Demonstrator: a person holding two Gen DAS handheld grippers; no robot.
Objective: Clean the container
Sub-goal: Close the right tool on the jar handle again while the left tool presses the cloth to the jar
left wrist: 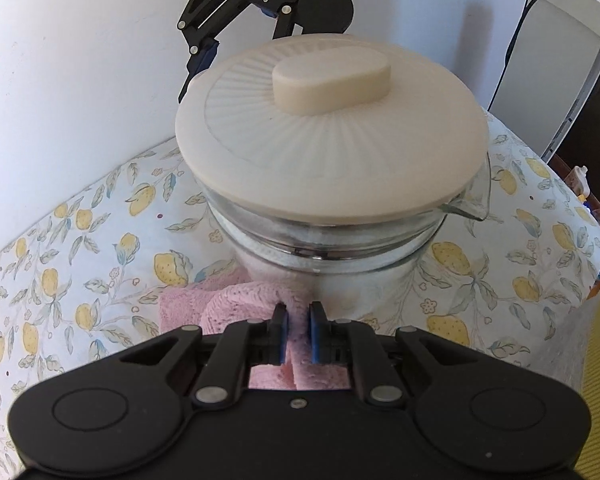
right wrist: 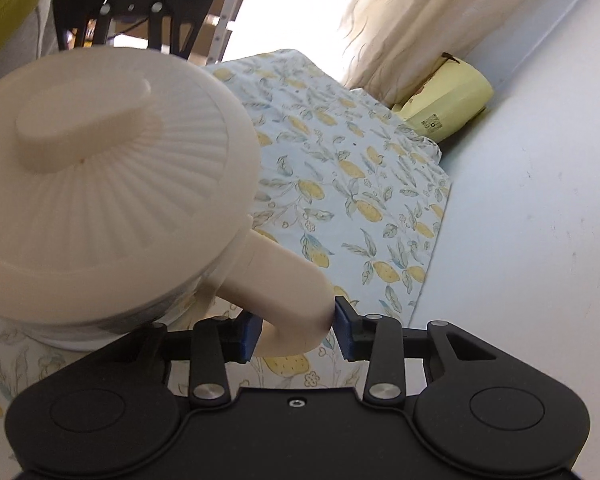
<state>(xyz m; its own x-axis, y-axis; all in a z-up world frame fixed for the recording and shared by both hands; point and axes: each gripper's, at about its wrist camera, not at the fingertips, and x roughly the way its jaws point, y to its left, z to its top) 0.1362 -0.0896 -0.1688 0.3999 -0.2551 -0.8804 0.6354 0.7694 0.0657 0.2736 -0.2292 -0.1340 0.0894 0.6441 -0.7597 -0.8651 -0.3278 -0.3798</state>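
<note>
A glass container [left wrist: 328, 240] with a cream lid [left wrist: 328, 128] is standing on a desk [left wrist: 100, 240] covered in a lemon-print cloth, filling the centre of the left wrist frame, its pouring spout [left wrist: 476, 196] jutting toward the right edge. In the right wrist view the lid is crowding the upper left of the frame while the cream handle [right wrist: 276, 280] is running down and rightward to the lower centre, its long axis pointing straight into the right hand-held gripper [right wrist: 296, 330], whose blue pads are sitting either side of the handle's end, closed on it or very nearly so. The left hand-held gripper [left wrist: 298, 330], at the bottom centre of its own frame, is pinching a pink cloth [left wrist: 236, 304] between nearly closed pads, the cloth lying against the foot of the container just above them. So the container is lying directly ahead of both grippers, one at the handle side, the other at the wall opposite; the right one is showing beyond the lid at the top of the left view. The lid's oval knob [left wrist: 332, 76] is lying crosswise in the left view. A white wall is rising behind the desk; a curtain [right wrist: 440, 12] and a yellow bag [right wrist: 448, 108] are sitting in the upper right of the right view.
</note>
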